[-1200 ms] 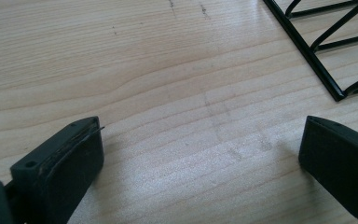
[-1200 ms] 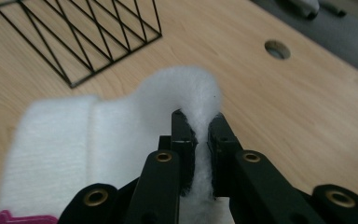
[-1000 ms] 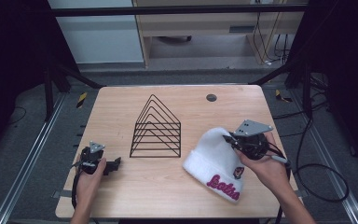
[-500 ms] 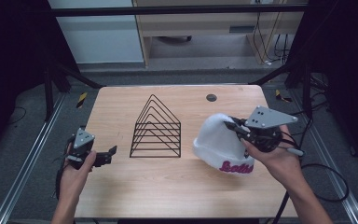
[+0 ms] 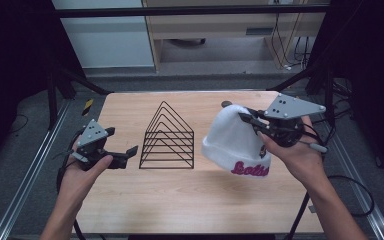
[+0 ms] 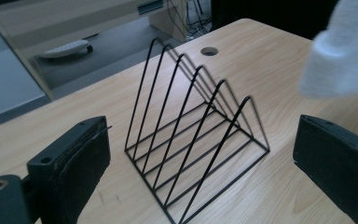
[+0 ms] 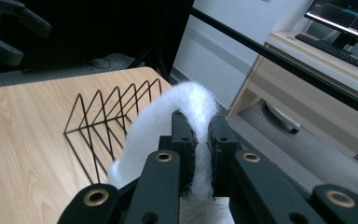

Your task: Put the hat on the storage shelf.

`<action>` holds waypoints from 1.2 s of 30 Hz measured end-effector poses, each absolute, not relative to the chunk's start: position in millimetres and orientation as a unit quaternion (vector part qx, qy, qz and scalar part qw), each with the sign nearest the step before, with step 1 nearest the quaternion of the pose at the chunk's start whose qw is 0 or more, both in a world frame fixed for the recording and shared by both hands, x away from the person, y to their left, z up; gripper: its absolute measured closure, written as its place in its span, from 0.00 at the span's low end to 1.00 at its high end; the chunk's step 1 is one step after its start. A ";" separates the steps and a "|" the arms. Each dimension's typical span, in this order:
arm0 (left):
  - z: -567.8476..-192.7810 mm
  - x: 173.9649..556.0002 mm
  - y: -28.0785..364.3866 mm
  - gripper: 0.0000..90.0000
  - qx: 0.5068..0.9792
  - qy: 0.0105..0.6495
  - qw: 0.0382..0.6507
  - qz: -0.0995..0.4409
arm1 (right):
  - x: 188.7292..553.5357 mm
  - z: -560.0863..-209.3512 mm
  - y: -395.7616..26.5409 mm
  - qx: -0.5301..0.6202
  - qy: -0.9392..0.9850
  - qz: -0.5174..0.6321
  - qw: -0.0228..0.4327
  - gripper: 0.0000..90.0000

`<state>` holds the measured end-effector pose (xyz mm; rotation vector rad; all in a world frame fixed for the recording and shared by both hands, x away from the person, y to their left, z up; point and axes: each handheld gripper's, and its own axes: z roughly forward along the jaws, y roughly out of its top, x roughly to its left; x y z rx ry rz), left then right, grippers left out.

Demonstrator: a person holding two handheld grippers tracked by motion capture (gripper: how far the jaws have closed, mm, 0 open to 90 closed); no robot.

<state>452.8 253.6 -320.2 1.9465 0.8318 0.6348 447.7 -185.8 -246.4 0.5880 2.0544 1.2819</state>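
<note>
A white knit beanie (image 5: pixel 235 141) with pink lettering on its cuff hangs above the table's right half, pinched at its crown by my right gripper (image 5: pixel 247 120). In the right gripper view the jaws are shut on a fold of the beanie (image 7: pixel 165 116). A black wire file rack (image 5: pixel 168 137) of triangular dividers stands upright in the middle of the wooden table (image 5: pixel 130 200). My left gripper (image 5: pixel 126 154) is held up at the table's left edge, pointing at the rack, open with nothing between its jaws. In the left gripper view the rack (image 6: pixel 193 135) stands ahead, and the beanie (image 6: pixel 345 51) at the upper right.
A round cable hole (image 6: pixel 209 51) sits in the tabletop near its far edge. A wooden desk (image 5: pixel 220 30) stands beyond the table, and a monitor and keyboard (image 7: pixel 340 44) rest on a desk farther off. Cables trail on the floor at the right.
My right gripper has lifted the beanie off the tabletop, so it now hangs in the air. My left gripper has risen from the table's front left and moved outward to the left.
</note>
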 end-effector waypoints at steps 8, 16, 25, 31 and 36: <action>-306.0 460.7 223.3 0.04 0.815 0.298 0.432 0.246 | 462.1 -221.5 -178.3 0.225 0.762 0.513 0.326 0.94; -300.0 461.1 202.1 0.06 0.821 0.280 0.438 0.237 | 474.0 -199.1 -154.6 0.210 0.754 0.527 0.330 0.93; -291.9 468.2 193.8 0.06 0.823 0.276 0.440 0.230 | 479.0 -182.8 -134.5 0.204 0.742 0.547 0.329 0.94; -293.2 475.1 192.7 0.05 0.831 0.270 0.423 0.240 | 484.3 -174.4 -119.4 0.202 0.740 0.553 0.324 0.94; -292.2 483.8 202.6 0.05 0.829 0.284 0.416 0.242 | 489.5 -173.3 -106.3 0.202 0.750 0.542 0.321 0.93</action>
